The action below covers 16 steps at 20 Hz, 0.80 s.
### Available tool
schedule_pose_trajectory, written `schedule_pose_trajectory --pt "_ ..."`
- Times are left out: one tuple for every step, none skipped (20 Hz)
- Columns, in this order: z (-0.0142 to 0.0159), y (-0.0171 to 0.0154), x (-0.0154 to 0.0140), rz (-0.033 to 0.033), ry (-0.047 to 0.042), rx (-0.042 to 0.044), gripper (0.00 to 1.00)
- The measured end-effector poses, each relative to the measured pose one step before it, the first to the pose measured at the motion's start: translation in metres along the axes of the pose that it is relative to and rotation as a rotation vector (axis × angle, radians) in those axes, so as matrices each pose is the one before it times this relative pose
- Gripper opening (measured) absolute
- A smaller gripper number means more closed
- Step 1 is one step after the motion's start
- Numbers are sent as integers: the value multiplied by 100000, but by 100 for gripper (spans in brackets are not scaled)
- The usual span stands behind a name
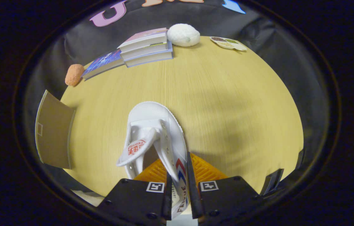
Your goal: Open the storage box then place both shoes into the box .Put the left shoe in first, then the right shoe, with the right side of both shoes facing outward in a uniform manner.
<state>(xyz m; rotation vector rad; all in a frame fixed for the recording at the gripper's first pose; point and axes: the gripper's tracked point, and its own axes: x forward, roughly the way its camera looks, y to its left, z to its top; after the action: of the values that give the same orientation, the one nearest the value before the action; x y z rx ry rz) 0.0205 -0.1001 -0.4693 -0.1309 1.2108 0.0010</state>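
Note:
A white canvas shoe (155, 131) with red and blue stripes on its side hangs from my gripper (178, 191). Both fingers press on the shoe's right side wall near the heel, one inside the opening and one outside. The toe points away from me, over the wooden table (227, 103). The tongue flops out to the left. Off the table's left edge stands a brown cardboard panel (54, 131), perhaps the box's raised lid; the rest of the box is hidden.
At the far side of the table lie stacked books (147, 47) and another book (104, 62), with a white fluffy ball (183, 34), an orange ball (74, 74) and a small divided dish (228, 43).

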Motion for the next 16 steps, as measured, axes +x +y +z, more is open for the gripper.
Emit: schedule_pose_trajectory --pt "21 -61 63 994 -258 -377 27" --pt "-37 -75 64 464 11 245 27" --pt "1438 -475 -198 -335 -537 2652 27" --pt "-1510 98 13 432 950 2888 19" --pt "318 -189 551 -426 -1000 3615 18" --pt "-296 79 -495 1280 910 2347 8" --pt "-29 -24 6 1576 1249 1280 8" --pt "-127 -13 33 1696 1175 2369 8" --pt "-39 7 -52 2064 1742 3824 8" --pt "-303 531 -49 3550 1954 5396 8" --pt "-273 785 -255 4904 1654 6146 8" --pt "-213 909 -176 5247 1470 5285 8" --pt "-266 833 -270 4436 1394 4223 8" --pt "-295 862 -118 3466 1719 3124 8" --pt "-514 797 -238 2799 1624 2300 8" --pt "-460 744 -470 2472 1695 1787 8"
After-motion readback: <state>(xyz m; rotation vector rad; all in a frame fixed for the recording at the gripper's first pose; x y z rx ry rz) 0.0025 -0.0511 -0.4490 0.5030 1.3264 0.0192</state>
